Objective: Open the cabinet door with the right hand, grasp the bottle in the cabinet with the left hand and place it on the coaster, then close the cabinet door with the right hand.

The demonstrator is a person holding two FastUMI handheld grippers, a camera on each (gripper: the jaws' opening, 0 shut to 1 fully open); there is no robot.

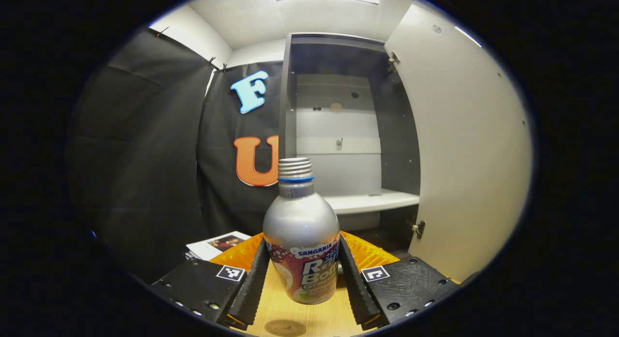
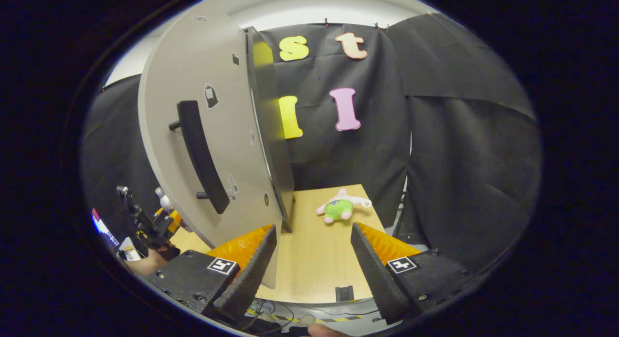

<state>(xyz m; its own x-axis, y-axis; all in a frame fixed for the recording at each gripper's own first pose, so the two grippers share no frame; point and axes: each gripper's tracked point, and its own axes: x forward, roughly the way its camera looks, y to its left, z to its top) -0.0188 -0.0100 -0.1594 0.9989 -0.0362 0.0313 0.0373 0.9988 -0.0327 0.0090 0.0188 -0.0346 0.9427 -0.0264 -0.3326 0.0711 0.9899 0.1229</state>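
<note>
Left gripper view: the left hand-held gripper (image 1: 303,279) is clamped on the bottle (image 1: 302,240), both fingers pressed against its lower body. The bottle stands upright and uncapped, above the wooden counter (image 1: 275,308), with a round coaster (image 1: 285,328) just near of it at the bottom edge. Beyond stands the cabinet (image 1: 348,134), its door (image 1: 464,148) swung wide to the right and its pale shelf (image 1: 372,200) bare. Some printed papers (image 1: 217,244) lie at the left.

In the right gripper view, the right hand-held gripper (image 2: 314,264) is spread apart and holds nothing, just near the door's edge; the dark handle (image 2: 200,155) sits to its left. A small plush toy (image 2: 341,206) lies farther off on the counter.
</note>
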